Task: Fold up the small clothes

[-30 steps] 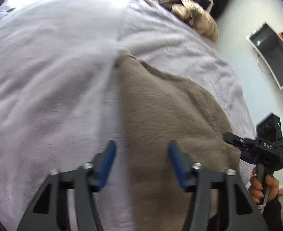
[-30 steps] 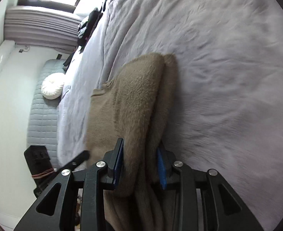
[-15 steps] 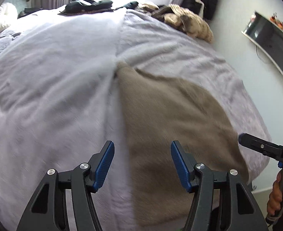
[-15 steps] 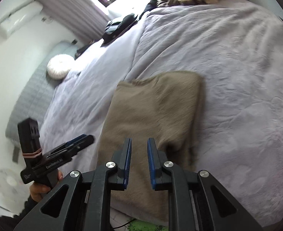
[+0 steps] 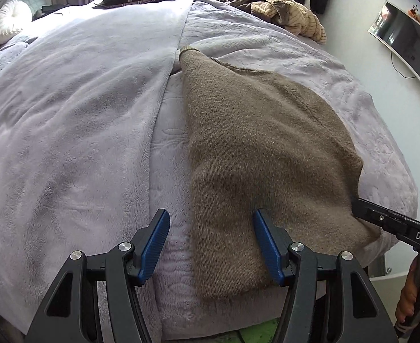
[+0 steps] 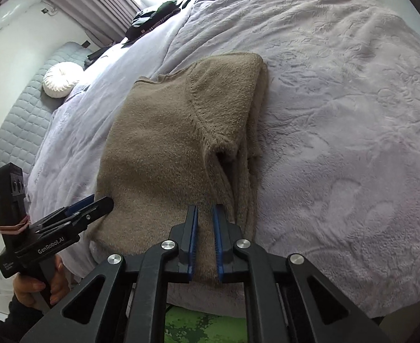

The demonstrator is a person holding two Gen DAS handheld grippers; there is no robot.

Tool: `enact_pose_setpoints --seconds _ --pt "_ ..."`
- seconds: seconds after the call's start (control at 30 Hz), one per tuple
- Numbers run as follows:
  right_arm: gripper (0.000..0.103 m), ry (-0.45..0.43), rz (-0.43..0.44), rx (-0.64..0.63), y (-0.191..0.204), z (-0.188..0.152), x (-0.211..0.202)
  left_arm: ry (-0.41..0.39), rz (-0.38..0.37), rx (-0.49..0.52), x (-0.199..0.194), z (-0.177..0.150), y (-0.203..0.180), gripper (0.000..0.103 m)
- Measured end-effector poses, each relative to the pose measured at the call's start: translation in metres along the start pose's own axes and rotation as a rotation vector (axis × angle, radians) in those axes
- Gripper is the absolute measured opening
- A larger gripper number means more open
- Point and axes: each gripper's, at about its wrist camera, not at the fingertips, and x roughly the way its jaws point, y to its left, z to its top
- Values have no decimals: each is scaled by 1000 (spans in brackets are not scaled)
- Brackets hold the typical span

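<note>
Left wrist view: the left gripper is spread wide, grasping nothing, above the near edge of the brown sweater, which lies folded on the grey blanket.

Right wrist view: the right gripper is nearly closed with a narrow gap, empty, over the sweater's near edge.

Lilac blanket, white round cushion, wall-mounted screen, grey quilted headboard

Black claw, blue pads, silver screws
</note>
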Motion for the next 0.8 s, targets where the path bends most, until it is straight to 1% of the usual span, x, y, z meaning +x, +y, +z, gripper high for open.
enact_pose_setpoints --seconds 0.33,0.4,0.5,0.53,0.57,0.6,0.63,0.67,0.73,0.77,0.8 --pt "10 -6 -15 15 -1 -3 -13 -16 44 15 -10 -5 -4 63" --pt "14 -9 -10 24 -1 -4 -16 -16 51 16 -11 -6 -5 63" --pt "14 -14 -27 36 -2 -5 -21 -22 73 25 -15 -7 -7 63" --pt "15 -16 -45 39 -3 -5 -23 -24 81 25 -16 -8 -7 63" --pt "16 -15 -65 43 -3 -6 -25 -28 89 25 -18 -8 -8 69" --pt "18 -14 -68 51 -4 -6 -28 -32 95 24 -19 -9 -8 90" --pt "21 -15 -63 58 -5 -6 -30 -46 102 26 -22 -10 -9 95" --pt "24 -16 -64 64 -7 -6 -32 -66 108 33 -26 -11 -11 95" --pt "39 -21 -81 66 -7 -5 -36 -78 126 51 -31 -11 -14 95" --pt "42 -25 -86 63 -6 -5 -38 -82 140 61 -33 -11 -16 95" --pt "51 -29 -90 57 -4 -4 -39 -85 148 64 -35 -10 -17 95"
